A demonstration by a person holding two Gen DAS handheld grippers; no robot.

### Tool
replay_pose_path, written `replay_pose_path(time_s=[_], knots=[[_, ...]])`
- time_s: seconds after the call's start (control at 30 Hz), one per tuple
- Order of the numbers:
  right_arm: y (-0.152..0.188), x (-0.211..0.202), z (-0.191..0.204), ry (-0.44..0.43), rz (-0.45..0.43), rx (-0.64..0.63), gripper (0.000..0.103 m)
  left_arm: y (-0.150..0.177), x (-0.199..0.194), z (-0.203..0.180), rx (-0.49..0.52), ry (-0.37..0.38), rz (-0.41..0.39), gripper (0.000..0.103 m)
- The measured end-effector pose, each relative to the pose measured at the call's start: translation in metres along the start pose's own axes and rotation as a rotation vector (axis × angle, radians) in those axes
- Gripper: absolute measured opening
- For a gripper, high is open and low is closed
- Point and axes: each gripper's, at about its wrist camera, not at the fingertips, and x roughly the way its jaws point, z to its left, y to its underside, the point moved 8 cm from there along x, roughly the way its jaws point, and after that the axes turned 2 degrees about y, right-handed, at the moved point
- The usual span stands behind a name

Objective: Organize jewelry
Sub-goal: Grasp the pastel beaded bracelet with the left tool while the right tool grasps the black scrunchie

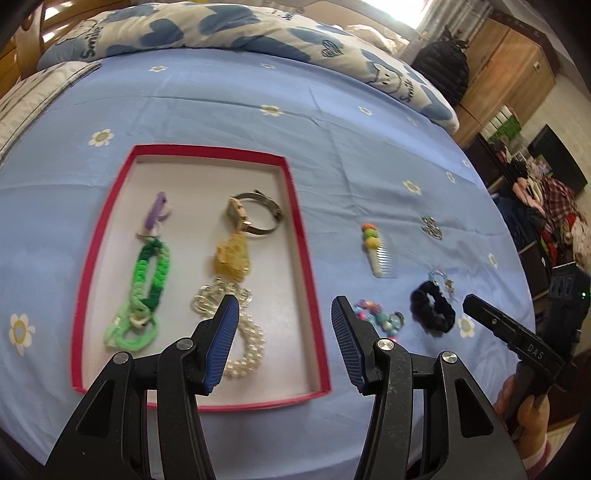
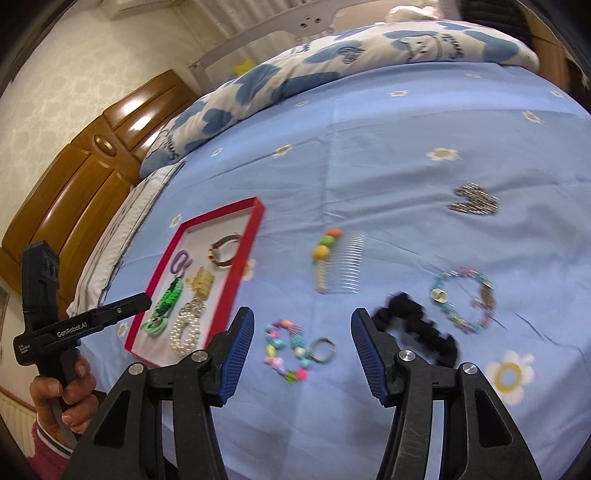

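Note:
A red-rimmed box (image 1: 309, 280) (image 2: 240, 273) lies on the blue bed sheet and holds a purple clip (image 1: 158, 212), green braided bands (image 1: 147, 280), a watch (image 1: 255, 216), a yellow clip (image 1: 232, 258), a clear piece and a pearl bracelet (image 1: 247, 347). My left gripper (image 1: 282, 306) is open and empty over the box's near right part. Outside it lie a comb with coloured balls (image 2: 334, 262), a coloured bead bracelet (image 2: 288, 349), a black scrunchie (image 2: 413, 328), a pastel bead bracelet (image 2: 463, 299) and a sparkly piece (image 2: 476, 203). My right gripper (image 2: 303, 325) is open, empty, just above the coloured bead bracelet.
A blue-and-white quilt (image 1: 221, 29) is bunched along the far side of the bed. A wooden headboard (image 2: 74, 177) stands to the left, and a wardrobe (image 1: 506, 70) and cluttered shelves to the right. The bed's near edge runs just below both grippers.

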Motion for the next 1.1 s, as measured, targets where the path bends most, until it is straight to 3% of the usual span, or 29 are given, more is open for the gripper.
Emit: replay_pose_path(time_s=[0.43, 1.1], knots=[[0.019, -0.024, -0.049, 0.084, -0.028, 0.065, 0.057, 0.019, 0.019, -0.054, 0.099, 0.044, 0.058, 0.051], [0.033, 0.017, -0.080, 0.093, 0.065, 0.103, 0.057, 0.033, 0.100, -0.084, 0.305, -0.019, 0.195, 0.051]])
